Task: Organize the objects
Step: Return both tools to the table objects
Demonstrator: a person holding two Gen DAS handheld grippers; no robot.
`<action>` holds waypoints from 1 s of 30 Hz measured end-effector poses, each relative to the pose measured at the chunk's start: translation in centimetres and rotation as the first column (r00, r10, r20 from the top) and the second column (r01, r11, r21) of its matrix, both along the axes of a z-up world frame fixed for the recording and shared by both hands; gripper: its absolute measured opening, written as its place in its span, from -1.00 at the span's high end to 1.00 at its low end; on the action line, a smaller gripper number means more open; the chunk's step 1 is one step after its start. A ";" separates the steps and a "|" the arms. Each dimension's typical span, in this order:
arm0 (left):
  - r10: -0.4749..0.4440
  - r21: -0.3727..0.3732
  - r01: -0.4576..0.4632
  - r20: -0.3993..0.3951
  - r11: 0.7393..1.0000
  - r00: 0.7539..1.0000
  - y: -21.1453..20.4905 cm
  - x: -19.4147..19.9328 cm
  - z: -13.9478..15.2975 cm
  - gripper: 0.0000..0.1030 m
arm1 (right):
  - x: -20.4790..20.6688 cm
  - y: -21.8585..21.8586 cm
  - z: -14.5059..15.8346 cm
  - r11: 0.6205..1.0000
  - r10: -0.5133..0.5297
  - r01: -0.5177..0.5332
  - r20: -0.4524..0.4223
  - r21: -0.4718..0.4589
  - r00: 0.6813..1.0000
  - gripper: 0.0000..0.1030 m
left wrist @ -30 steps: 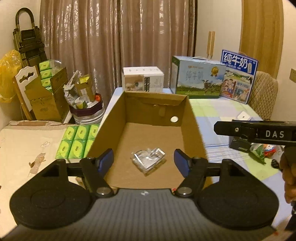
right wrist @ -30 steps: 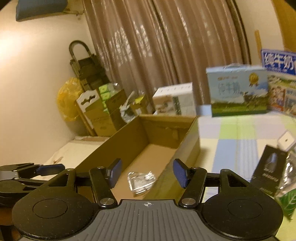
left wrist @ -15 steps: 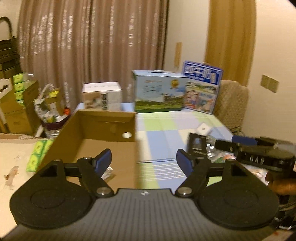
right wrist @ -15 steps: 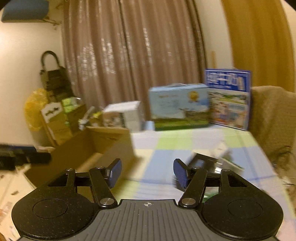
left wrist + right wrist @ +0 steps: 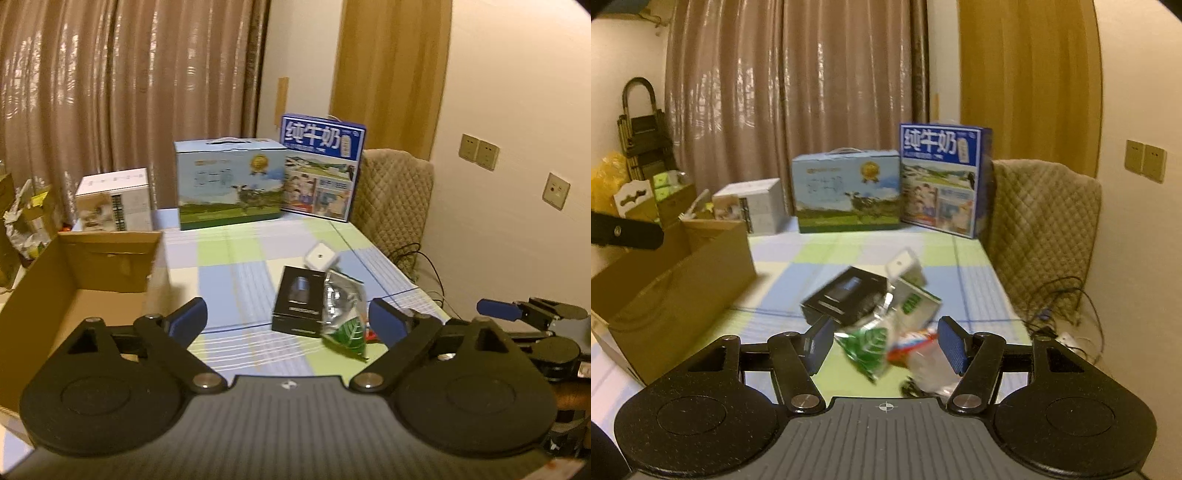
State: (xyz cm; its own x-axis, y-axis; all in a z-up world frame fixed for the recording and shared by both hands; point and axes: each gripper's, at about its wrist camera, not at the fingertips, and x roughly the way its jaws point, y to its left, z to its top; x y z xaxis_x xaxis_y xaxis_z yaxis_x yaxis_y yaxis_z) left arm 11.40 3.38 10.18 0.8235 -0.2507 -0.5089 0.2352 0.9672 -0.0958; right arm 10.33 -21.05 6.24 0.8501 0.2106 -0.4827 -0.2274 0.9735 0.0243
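Both views have swung from the cardboard box [image 5: 79, 280], contents now unseen, to the black box [image 5: 300, 301] and packets [image 5: 875, 341]; left gripper [image 5: 288, 321] just widened, right gripper [image 5: 882, 345] released, nothing pinched

Curtained home room [image 5: 129, 92], checked tablecloth [image 5: 236, 266]

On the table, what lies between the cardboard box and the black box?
Only bare checked tablecloth lies between the cardboard box and the black box; the left wrist view shows it best.
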 end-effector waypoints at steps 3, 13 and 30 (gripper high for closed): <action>-0.015 -0.004 0.015 -0.015 1.000 1.000 -1.6 0.4 -0.5 -0.81 | 0.2 -1.4 -0.4 1.000 -0.005 0.005 -0.024 -0.001 1.000 -0.16; -0.061 -0.014 0.061 -0.083 0.998 0.995 -6.6 2.8 -5.0 -0.90 | 1.5 -5.6 -3.8 0.998 0.006 -0.014 -0.130 -0.062 0.992 -0.16; -0.155 -0.018 0.155 -0.223 0.988 0.963 -8.6 5.5 -14.9 -0.90 | 8.6 -8.0 -8.5 0.993 0.036 -0.063 -0.250 -0.103 0.968 -0.15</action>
